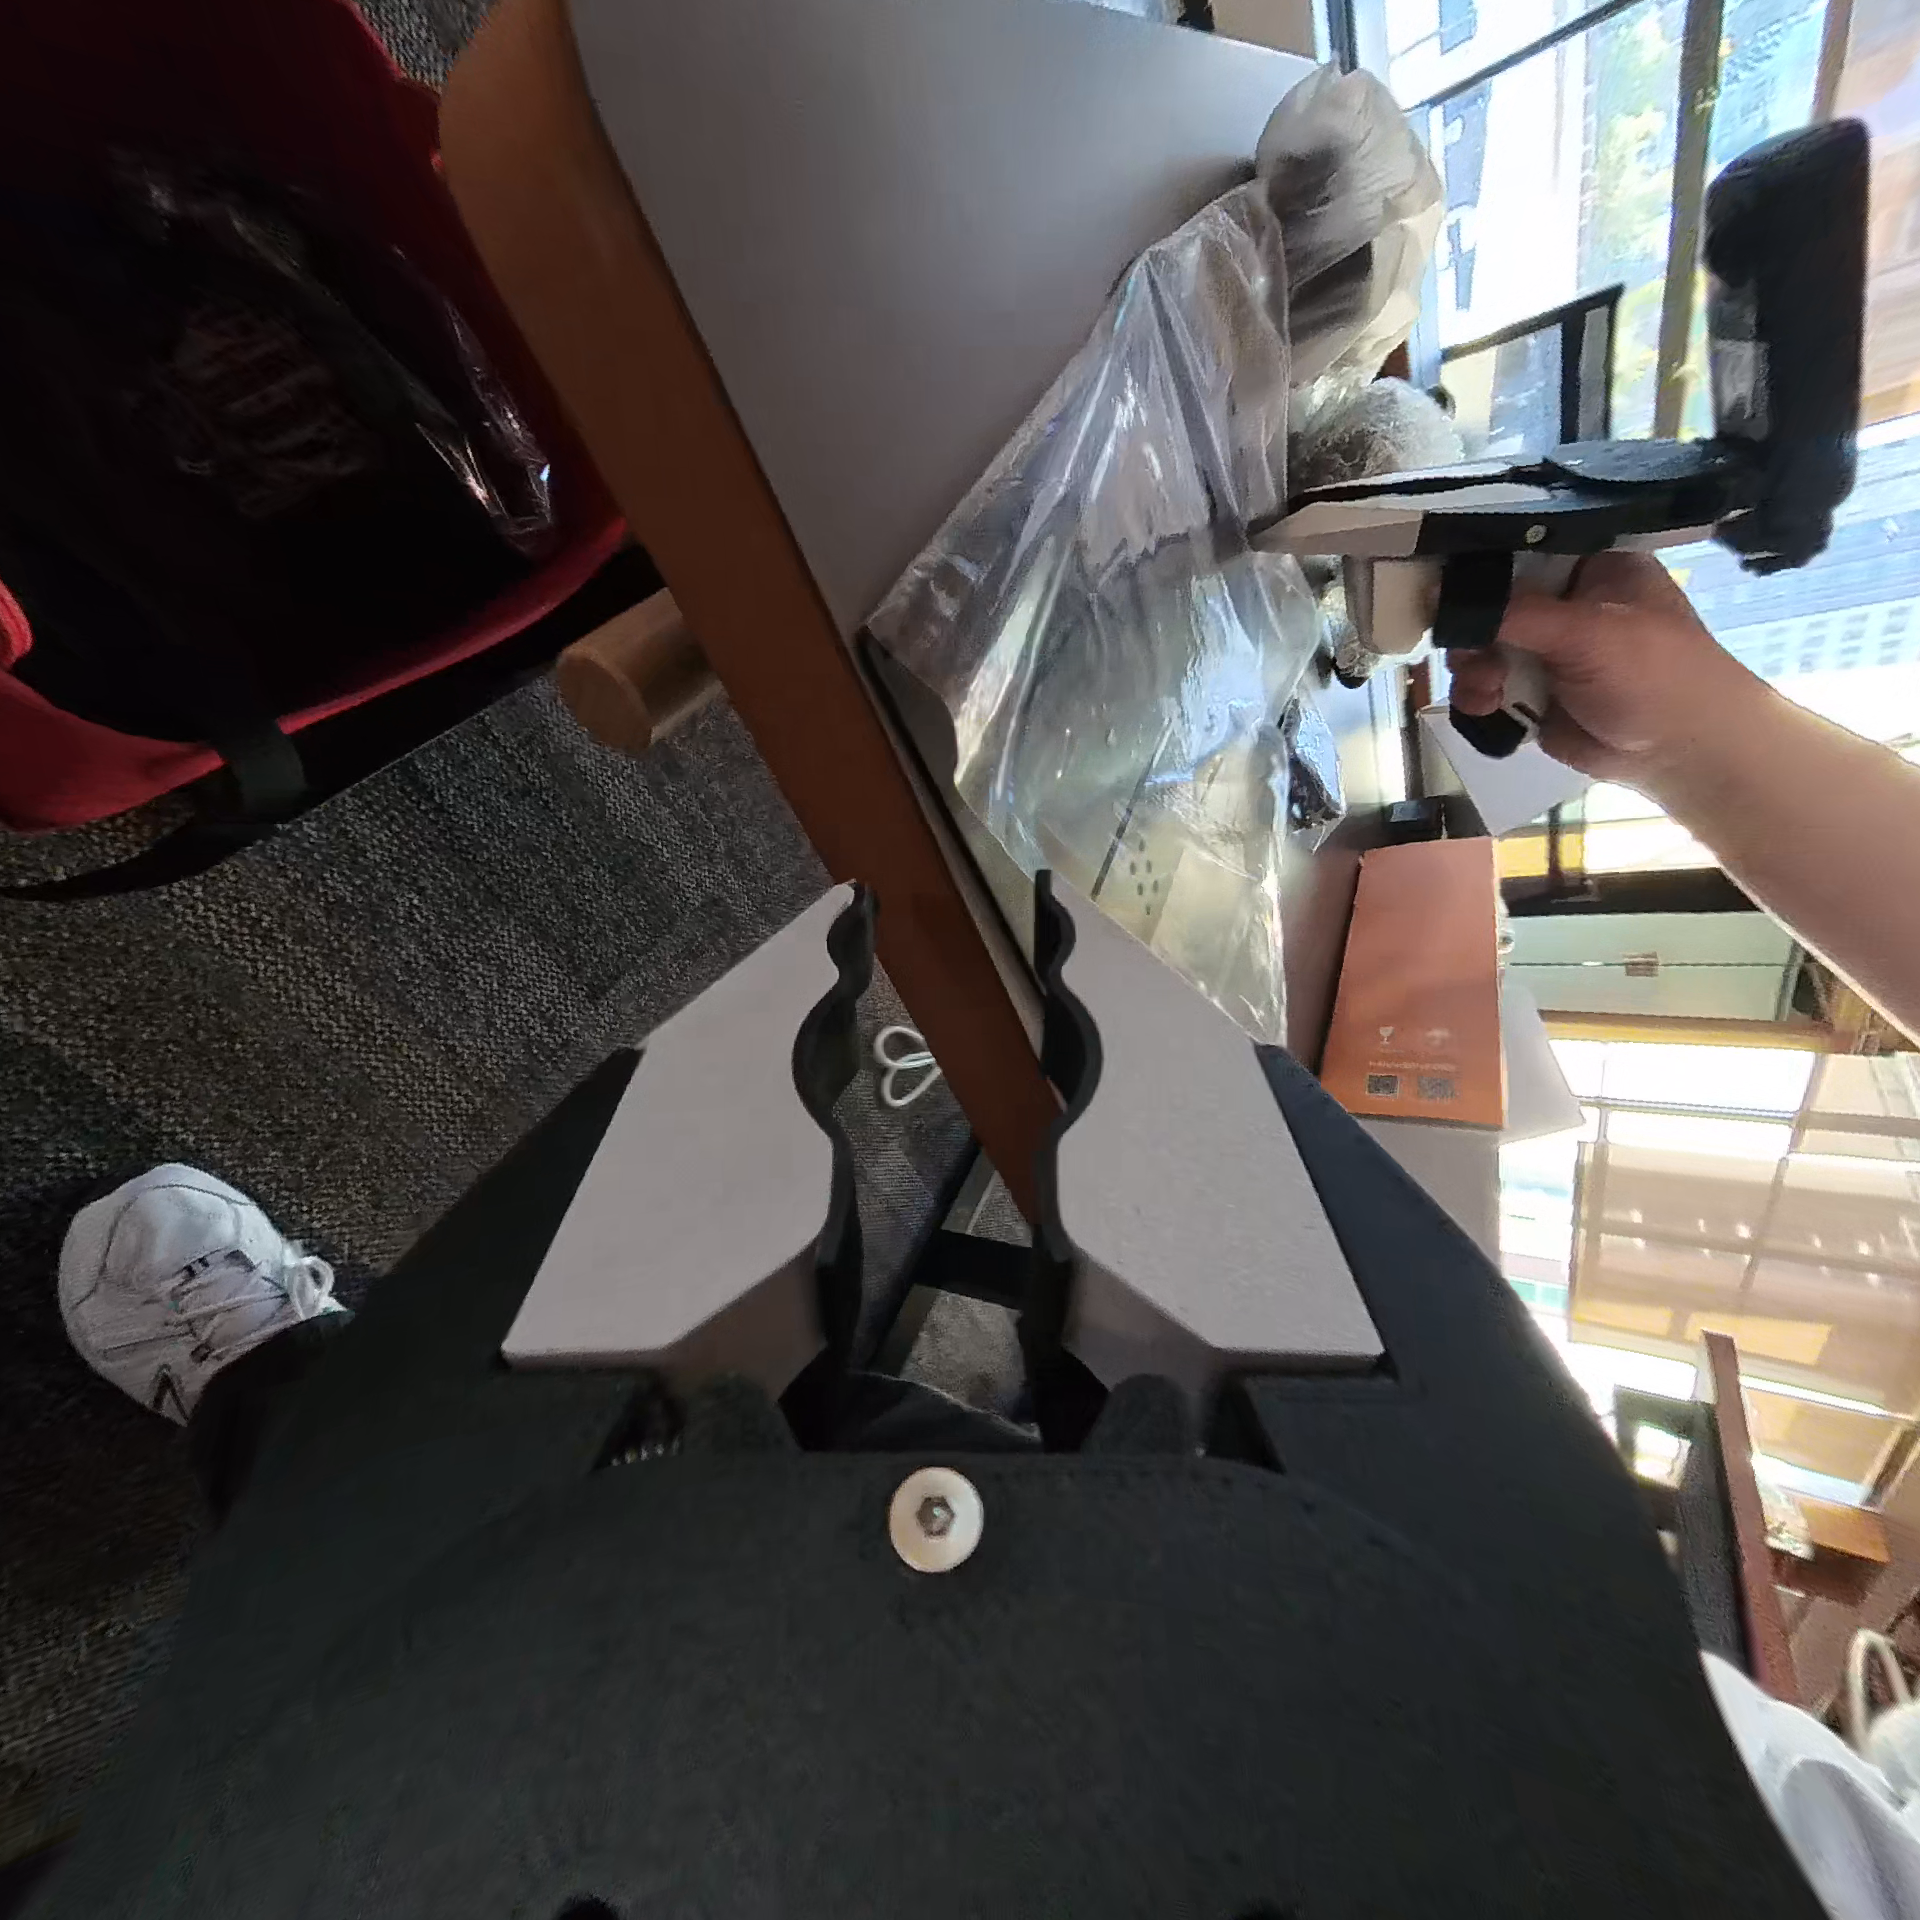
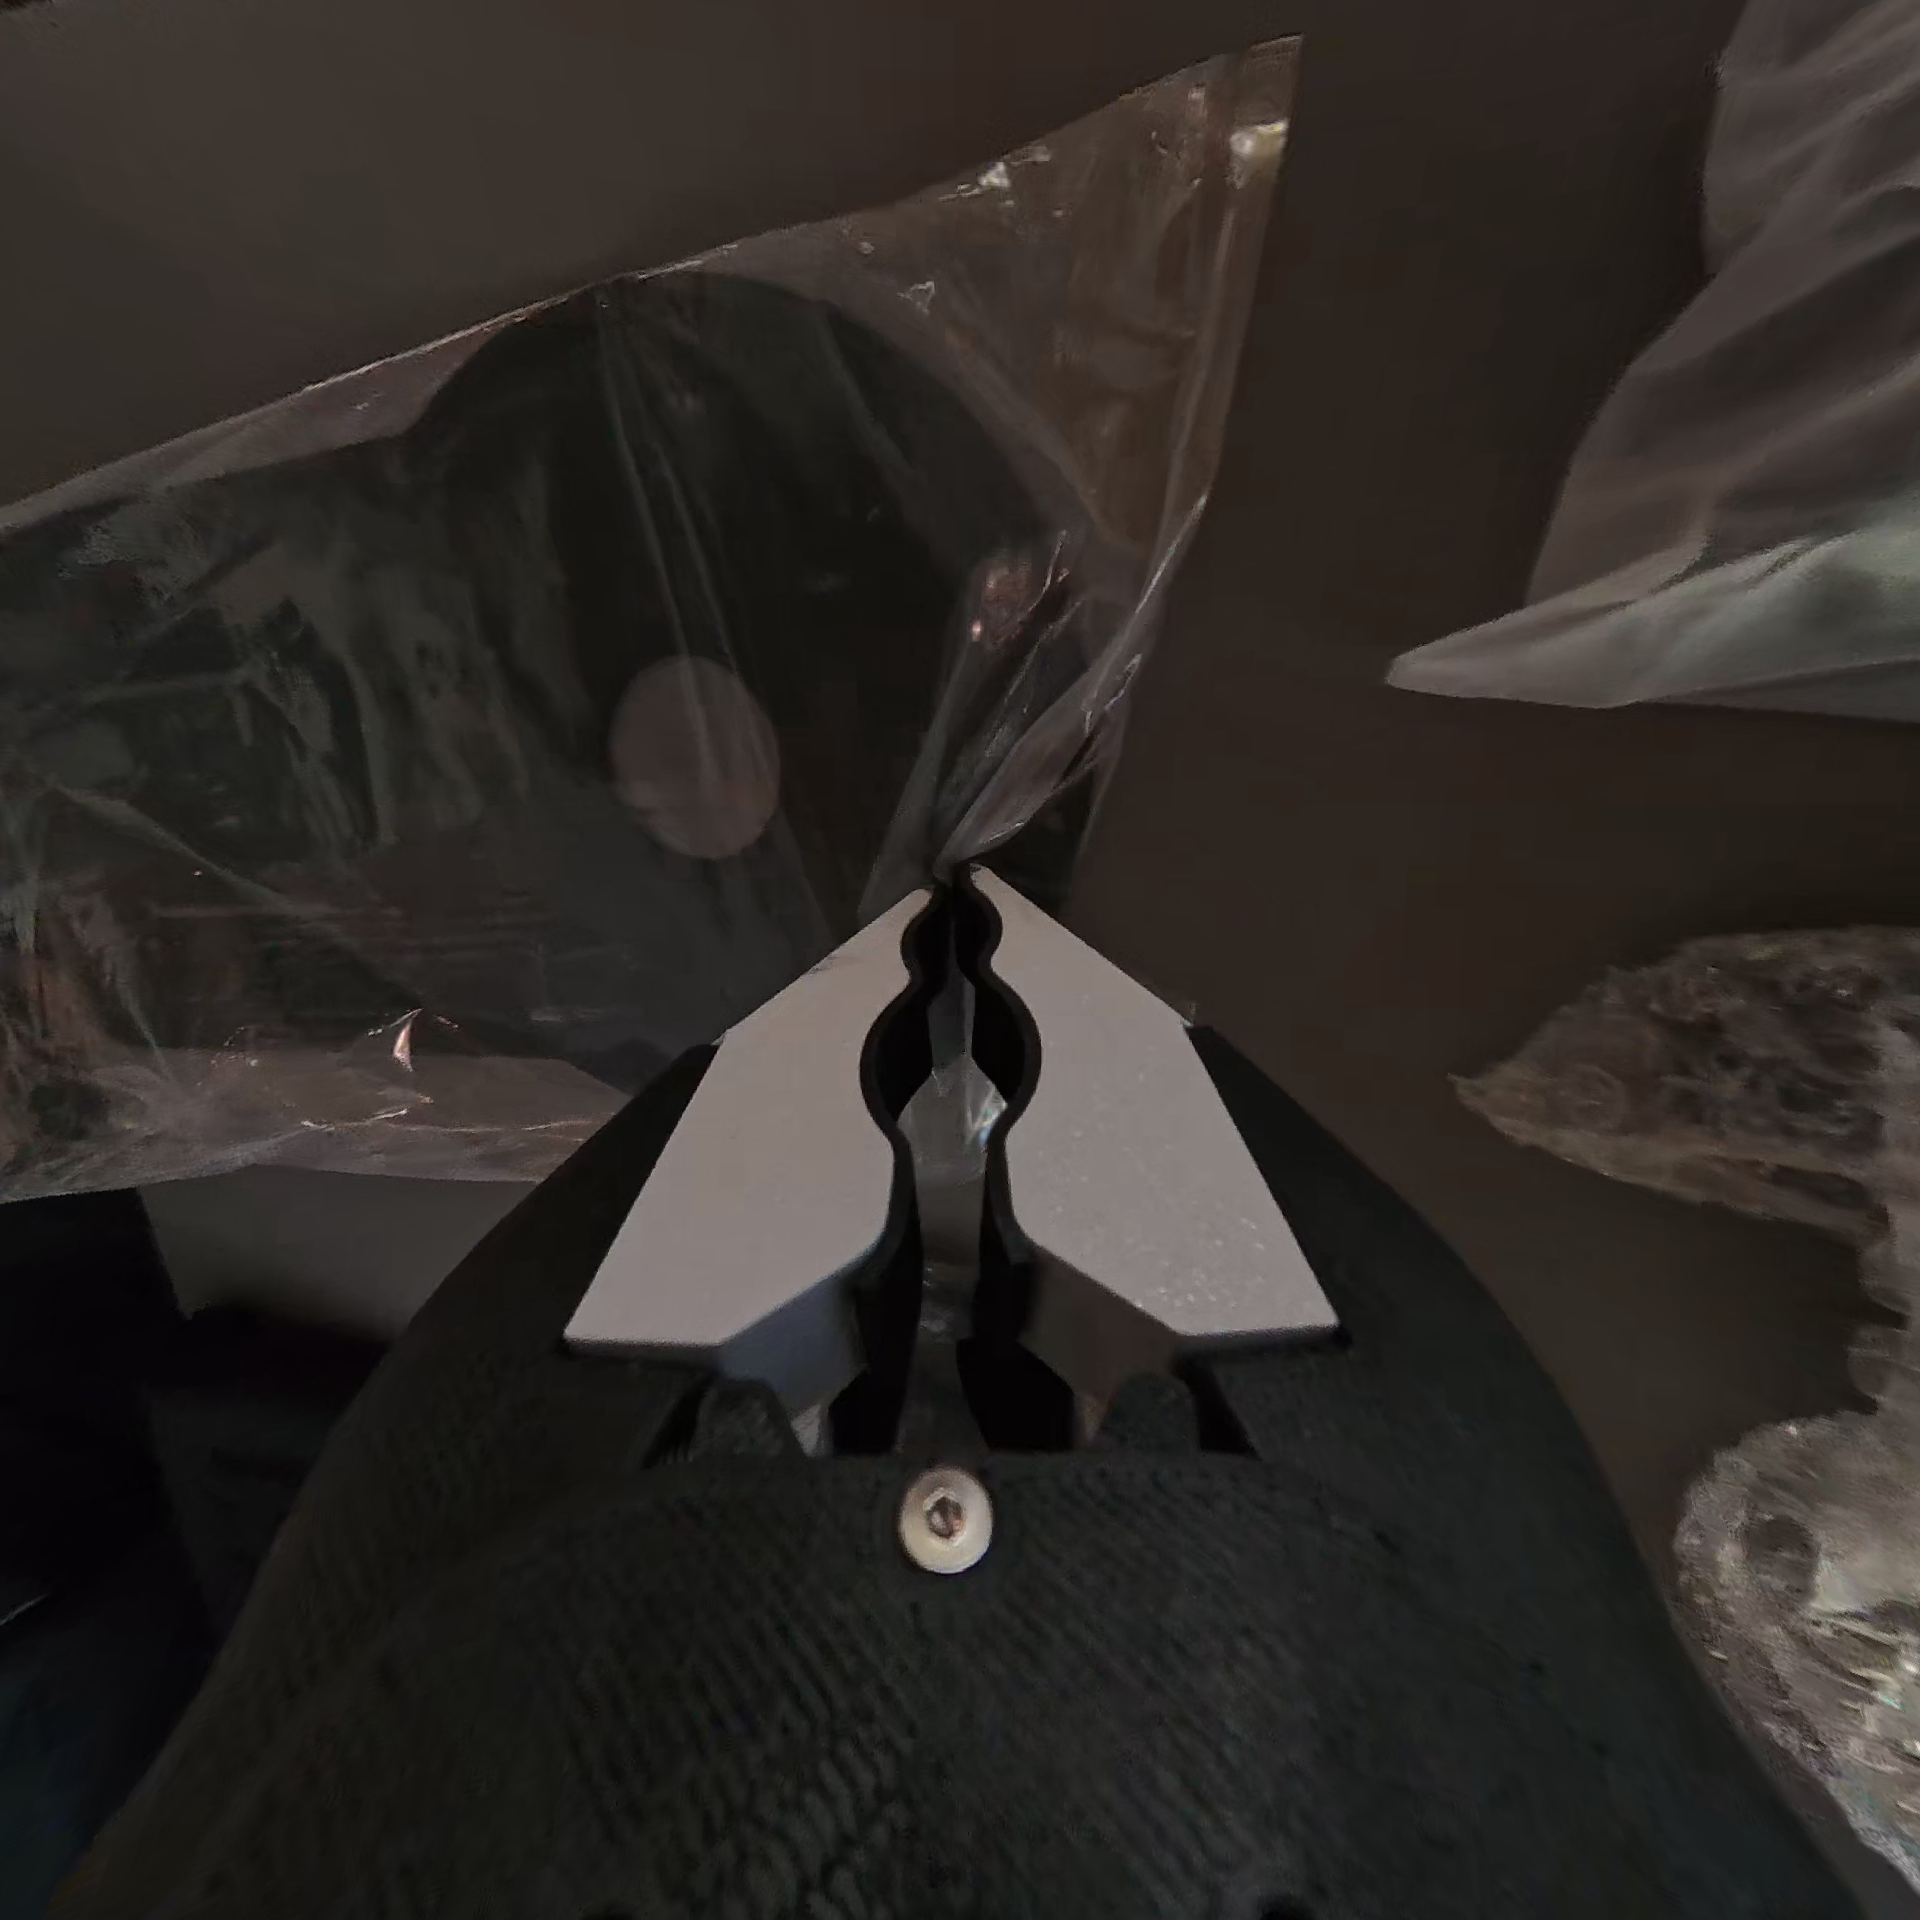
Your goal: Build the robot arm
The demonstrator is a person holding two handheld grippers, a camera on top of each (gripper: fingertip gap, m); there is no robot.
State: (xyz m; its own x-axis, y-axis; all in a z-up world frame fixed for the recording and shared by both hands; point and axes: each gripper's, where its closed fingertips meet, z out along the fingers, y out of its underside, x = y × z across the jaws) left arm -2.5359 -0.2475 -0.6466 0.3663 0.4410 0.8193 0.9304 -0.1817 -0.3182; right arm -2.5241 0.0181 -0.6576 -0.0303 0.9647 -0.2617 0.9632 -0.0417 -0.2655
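Right gripper (image 2: 951, 891): fingers pressed together, pinching a corner of the clear plastic bag (image 2: 540, 665), which holds a dark round item and lies on the grey table (image 1: 883, 260). The film looks thin, light and slippery; the bunched corner seems the secure hold. Left gripper (image 1: 951, 914): fingers spread, straddling the table's wooden edge (image 1: 748, 582), empty.
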